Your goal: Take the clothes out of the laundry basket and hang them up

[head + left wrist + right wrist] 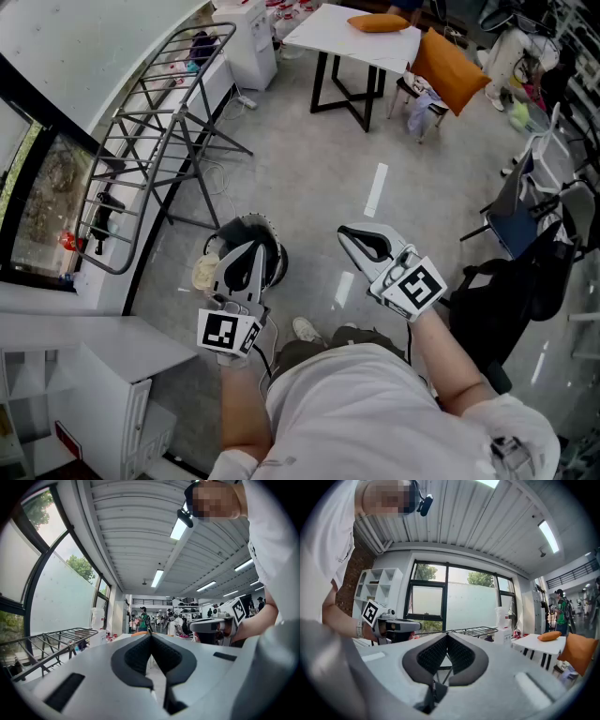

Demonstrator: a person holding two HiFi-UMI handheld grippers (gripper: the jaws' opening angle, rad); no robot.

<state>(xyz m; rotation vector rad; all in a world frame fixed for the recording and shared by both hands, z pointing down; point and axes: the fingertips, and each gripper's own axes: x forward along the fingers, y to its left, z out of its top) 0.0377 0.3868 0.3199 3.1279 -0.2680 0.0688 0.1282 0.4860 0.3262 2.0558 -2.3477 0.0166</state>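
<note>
The laundry basket (270, 242) looks like the dark round tub on the floor, just under my left gripper (246, 261). A pale thing (203, 272) sits at its side. The drying rack (150, 131) stands near, by the window. It is mostly bare, with a few dark bits too small to name. My right gripper (356, 242) is beside the left. Both pairs of fingers (136, 657) are pressed together and hold nothing. I think the job has hardly begun.

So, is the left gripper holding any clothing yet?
No, the left gripper has its jaws together with nothing between them.
</note>
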